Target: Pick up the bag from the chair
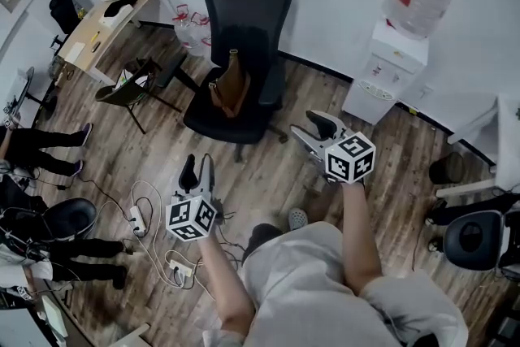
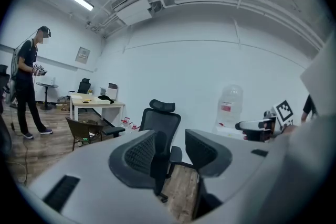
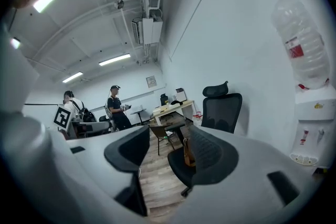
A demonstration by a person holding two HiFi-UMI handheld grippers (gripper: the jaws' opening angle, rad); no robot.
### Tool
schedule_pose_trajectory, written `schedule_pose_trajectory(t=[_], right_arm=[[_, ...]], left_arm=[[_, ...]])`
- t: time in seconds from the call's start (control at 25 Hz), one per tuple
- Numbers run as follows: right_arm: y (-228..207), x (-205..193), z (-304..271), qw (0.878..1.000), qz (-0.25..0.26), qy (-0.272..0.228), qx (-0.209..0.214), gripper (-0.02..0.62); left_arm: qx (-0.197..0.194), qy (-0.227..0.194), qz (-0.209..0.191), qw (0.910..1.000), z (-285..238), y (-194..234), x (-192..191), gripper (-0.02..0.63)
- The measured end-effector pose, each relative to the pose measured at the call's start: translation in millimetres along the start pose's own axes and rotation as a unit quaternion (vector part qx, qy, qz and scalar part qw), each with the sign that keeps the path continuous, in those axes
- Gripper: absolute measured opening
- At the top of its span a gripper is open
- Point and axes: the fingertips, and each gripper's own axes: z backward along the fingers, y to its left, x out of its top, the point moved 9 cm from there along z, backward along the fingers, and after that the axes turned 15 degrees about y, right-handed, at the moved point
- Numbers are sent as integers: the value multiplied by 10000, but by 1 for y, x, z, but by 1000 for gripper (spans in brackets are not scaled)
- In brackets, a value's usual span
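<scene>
Brown bag [image 1: 230, 85] stood upright on chair [image 1: 244, 28] seat, ahead of both claws, well apart. Left claw [image 1: 197, 169] wide open, empty. Right claw [image 1: 314, 134] wide open, empty.

Bare floor [image 1: 268, 166] is left open before the office chair [image 1: 244, 12]. The bag [image 1: 231, 85] on its seat is hemmed, it seems, by armrests [image 1: 274, 81]. The left approach is crowded by a wicker chair [image 1: 130, 89] and floor cables [image 1: 150, 211]. A water dispenser [image 1: 388, 69] is kept well right.
</scene>
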Motion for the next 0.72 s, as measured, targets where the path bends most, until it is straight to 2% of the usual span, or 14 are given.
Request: schedule_pose_trajectory(t=[0.16, 0.36, 0.56, 0.72], right_arm=[[-19, 0, -3, 9999, -19, 124, 12, 252], [-43, 7, -12, 9999, -114, 35, 37, 256], [-57, 11, -36, 9991, 105, 421, 5, 265], [-75, 25, -53, 9991, 78, 412, 33, 268]], left_arm=[[9, 110, -25, 9999, -18, -7, 4, 181], [168, -27, 78, 9998, -35, -3, 10, 190], [263, -27, 211, 9994, -60, 16, 16, 195], [212, -58, 272, 9994, -95, 24, 32, 195]])
